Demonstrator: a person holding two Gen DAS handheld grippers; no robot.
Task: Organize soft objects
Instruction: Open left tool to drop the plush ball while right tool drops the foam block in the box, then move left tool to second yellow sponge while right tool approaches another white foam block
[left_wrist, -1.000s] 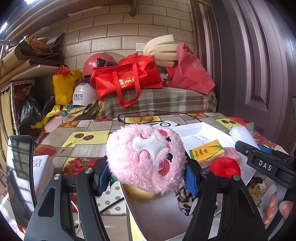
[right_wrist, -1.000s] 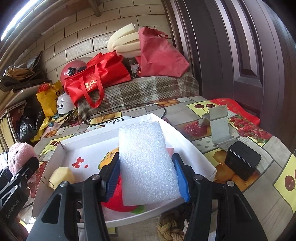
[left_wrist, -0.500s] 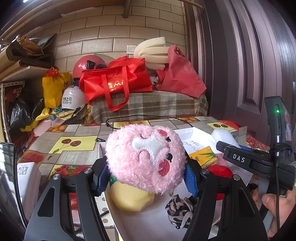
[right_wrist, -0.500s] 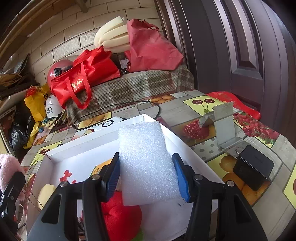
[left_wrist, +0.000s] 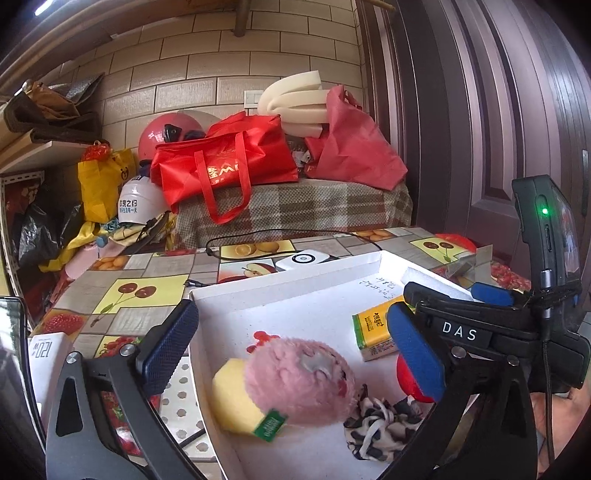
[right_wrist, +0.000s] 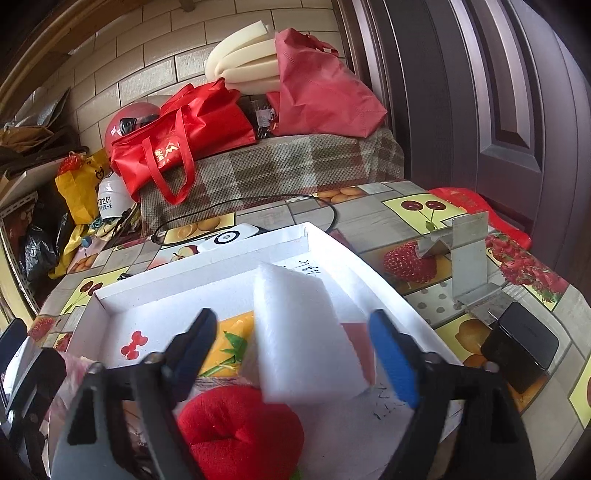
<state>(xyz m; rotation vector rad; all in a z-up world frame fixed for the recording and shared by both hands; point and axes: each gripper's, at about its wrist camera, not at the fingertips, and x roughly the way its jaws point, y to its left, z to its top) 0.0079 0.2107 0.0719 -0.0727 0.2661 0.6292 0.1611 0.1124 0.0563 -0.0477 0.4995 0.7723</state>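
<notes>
A table (left_wrist: 147, 269) with a fruit-print cloth fills the middle and lower part of both views. On it sits a white tray (left_wrist: 280, 291), a shallow cardboard box whose walls frame the centre of each frame.

Low in the left wrist view, the left gripper (left_wrist: 291, 350) hangs over the tray with its blue-padded fingers (left_wrist: 170, 343) spread wide, touching nothing. Between and below them the pink plush toy (left_wrist: 299, 380) lies on the tray floor, leaning against a yellow sponge (left_wrist: 236, 398) at its left, and a black-and-white fabric knot (left_wrist: 380, 421) sits just to its lower right. A yellow-green tissue pack (left_wrist: 373, 332) lies farther back on the tray floor, at centre right.

At the right edge of that view the right gripper (left_wrist: 439, 295) reaches in over the tray. In its own view, the right gripper (right_wrist: 295, 350) has its fingers (right_wrist: 391, 362) spread apart, and the white foam block (right_wrist: 306, 336) sits between them, tilted and clear of both pads, over the tray's right half. Whether it rests on anything I cannot tell. A red plush ball (right_wrist: 240, 432) lies just in front at the bottom centre.

Right of the tray stand a bent metal bracket (right_wrist: 465, 262) and a small black box (right_wrist: 521, 347).
</notes>
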